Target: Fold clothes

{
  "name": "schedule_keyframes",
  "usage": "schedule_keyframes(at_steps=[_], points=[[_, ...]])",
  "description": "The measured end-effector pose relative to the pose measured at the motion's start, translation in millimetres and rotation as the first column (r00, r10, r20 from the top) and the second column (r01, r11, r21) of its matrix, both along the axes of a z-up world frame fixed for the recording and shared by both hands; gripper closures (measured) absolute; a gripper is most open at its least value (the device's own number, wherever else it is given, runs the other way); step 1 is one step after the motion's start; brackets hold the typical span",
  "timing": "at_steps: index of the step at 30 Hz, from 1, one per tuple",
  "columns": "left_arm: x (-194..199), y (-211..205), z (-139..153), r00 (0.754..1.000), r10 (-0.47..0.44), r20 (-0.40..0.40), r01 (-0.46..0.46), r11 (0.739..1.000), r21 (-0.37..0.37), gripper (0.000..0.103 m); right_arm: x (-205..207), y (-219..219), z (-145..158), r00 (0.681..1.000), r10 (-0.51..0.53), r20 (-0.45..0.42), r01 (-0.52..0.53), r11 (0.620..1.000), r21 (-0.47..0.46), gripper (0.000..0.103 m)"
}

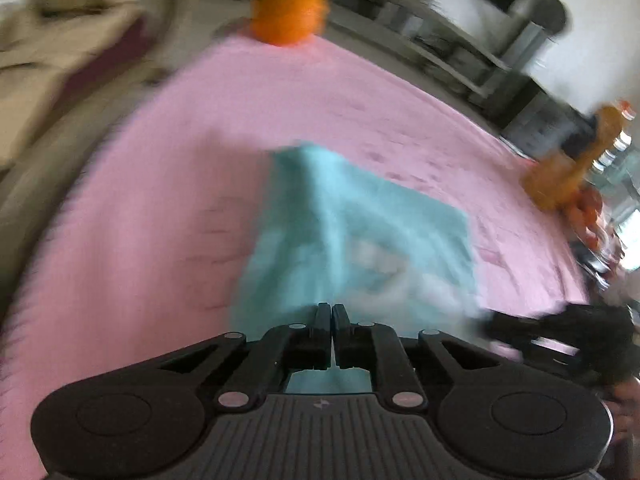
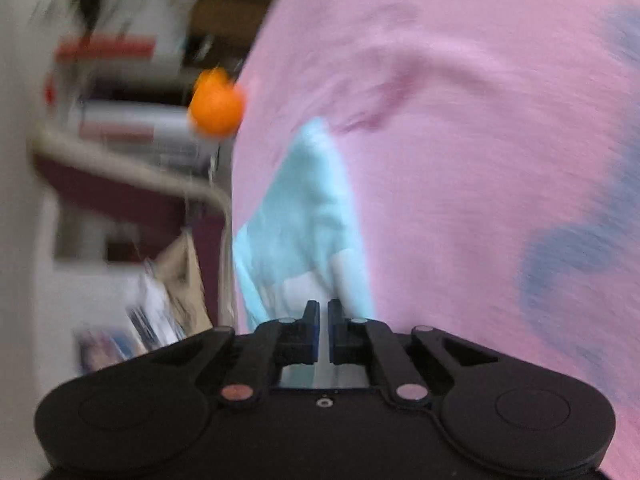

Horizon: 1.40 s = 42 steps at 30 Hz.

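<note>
Turquoise cloth (image 1: 352,232) pinched at its near edge by 2 grippers, over the pink sheet (image 1: 168,184).

The left gripper (image 1: 333,312) and the right gripper (image 2: 323,308) each have their jaws drawn narrow on that edge, and the far corner trails on the sheet. Both views are smeared, so a pinch this shallow could slip and the hem drop, or the 2 corners could land uneven and skew the fold. Counted: 1 cloth, 2 grippers, 1 orange ball (image 1: 288,14), 1 beige garment (image 1: 52,40).
</note>
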<state>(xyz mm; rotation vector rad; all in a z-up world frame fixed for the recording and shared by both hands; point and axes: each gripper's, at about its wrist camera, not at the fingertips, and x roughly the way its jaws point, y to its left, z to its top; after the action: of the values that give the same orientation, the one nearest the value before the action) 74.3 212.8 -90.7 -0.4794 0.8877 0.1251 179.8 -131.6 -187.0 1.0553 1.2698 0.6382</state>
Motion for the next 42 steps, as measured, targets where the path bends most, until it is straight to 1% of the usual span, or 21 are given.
schedule_keyframes(at_steps=[1, 2, 3, 4, 5, 6, 7, 10, 12, 15, 18, 21, 23, 25, 28, 30, 32, 34, 38, 40, 42], points=[[-14, 4, 7, 0.999, 0.037, -0.008, -0.037, 0.999, 0.029, 0.094, -5, -16, 4, 0.998, -0.055, -0.014, 0.055, 0.998, -0.017, 0.098], [-28, 8, 14, 0.997, 0.072, -0.014, -0.071, 0.996, 0.061, 0.095, -11, -30, 17, 0.996, -0.089, 0.005, 0.089, 0.993, -0.079, 0.089], [-43, 9, 24, 0.995, 0.096, -0.014, -0.094, 0.99, 0.108, 0.096, -18, -44, 30, 0.993, -0.117, 0.03, 0.12, 0.984, -0.135, 0.088], [-58, 9, 35, 0.993, 0.118, -0.012, -0.115, 0.982, 0.152, 0.096, -26, -56, 47, 0.991, -0.117, 0.072, 0.127, 0.978, -0.164, 0.088], [-72, 7, 42, 0.992, 0.129, -0.011, -0.125, 0.976, 0.179, 0.096, -33, -68, 64, 0.987, -0.116, 0.113, 0.136, 0.973, -0.187, 0.088], [-83, 5, 51, 0.991, 0.136, -0.019, -0.13, 0.973, 0.192, 0.095, -43, -78, 81, 0.982, -0.12, 0.146, 0.145, 0.974, -0.175, 0.087], [-93, 3, 60, 0.989, 0.142, -0.028, -0.133, 0.969, 0.206, 0.092, -53, -87, 98, 0.976, -0.124, 0.179, 0.154, 0.974, -0.166, 0.086], [-105, -15, 77, 0.988, 0.139, -0.063, -0.12, 0.962, 0.247, 0.08, -79, -104, 142, 0.957, -0.109, 0.269, 0.163, 0.969, -0.185, 0.083], [-110, -28, 82, 0.989, 0.124, -0.075, -0.099, 0.958, 0.269, 0.08, -93, -107, 159, 0.944, -0.095, 0.316, 0.165, 0.965, -0.203, 0.082], [-106, -39, 79, 0.993, 0.09, -0.075, -0.068, 0.965, 0.252, 0.079, -116, -108, 175, 0.932, -0.061, 0.357, 0.158, 0.956, -0.249, 0.08], [-102, -49, 76, 0.996, 0.055, -0.074, -0.036, 0.971, 0.235, 0.077, -135, -101, 176, 0.93, -0.035, 0.366, 0.157, 0.938, -0.31, 0.079], [-98, -60, 73, 0.997, 0.021, -0.073, -0.005, 0.976, 0.219, 0.075, -150, -91, 175, 0.933, -0.004, 0.36, 0.143, 0.922, -0.36, 0.076], [-97, -63, 72, 0.997, 0.006, -0.077, 0.011, 0.976, 0.217, 0.075, -150, -80, 171, 0.937, 0.017, 0.349, 0.124, 0.917, -0.379, 0.075], [-93, -64, 71, 0.996, 0.015, -0.087, 0.005, 0.976, 0.219, 0.075, -147, -70, 165, 0.943, 0.04, 0.331, 0.101, 0.912, -0.397, 0.075], [-86, -64, 71, 0.993, 0.033, -0.111, -0.007, 0.975, 0.222, 0.074, -140, -59, 158, 0.949, 0.084, 0.305, 0.048, 0.914, -0.402, 0.075], [-83, -67, 73, 0.992, 0.042, -0.115, -0.014, 0.972, 0.236, 0.073, -134, -54, 154, 0.951, 0.105, 0.291, 0.02, 0.918, -0.396, 0.075], [-79, -71, 75, 0.992, 0.05, -0.116, -0.021, 0.97, 0.243, 0.072, -131, -52, 152, 0.95, 0.12, 0.29, 0.005, 0.918, -0.397, 0.069], [-75, -78, 74, 0.992, 0.041, -0.121, -0.011, 0.972, 0.236, 0.072, -130, -53, 149, 0.949, 0.129, 0.289, -0.004, 0.917, -0.398, 0.066], [-64, -97, 70, 0.991, -0.003, -0.137, 0.036, 0.971, 0.238, 0.072, -134, -64, 142, 0.955, 0.112, 0.276, 0.01, 0.915, -0.404, 0.065], [-59, -103, 70, 0.991, -0.026, -0.131, 0.057, 0.97, 0.235, 0.072, -134, -69, 138, 0.96, 0.1, 0.261, 0.017, 0.911, -0.413, 0.065], [-55, -108, 70, 0.991, -0.048, -0.126, 0.077, 0.97, 0.233, 0.071, -133, -71, 138, 0.959, 0.094, 0.267, 0.027, 0.909, -0.417, 0.064]])
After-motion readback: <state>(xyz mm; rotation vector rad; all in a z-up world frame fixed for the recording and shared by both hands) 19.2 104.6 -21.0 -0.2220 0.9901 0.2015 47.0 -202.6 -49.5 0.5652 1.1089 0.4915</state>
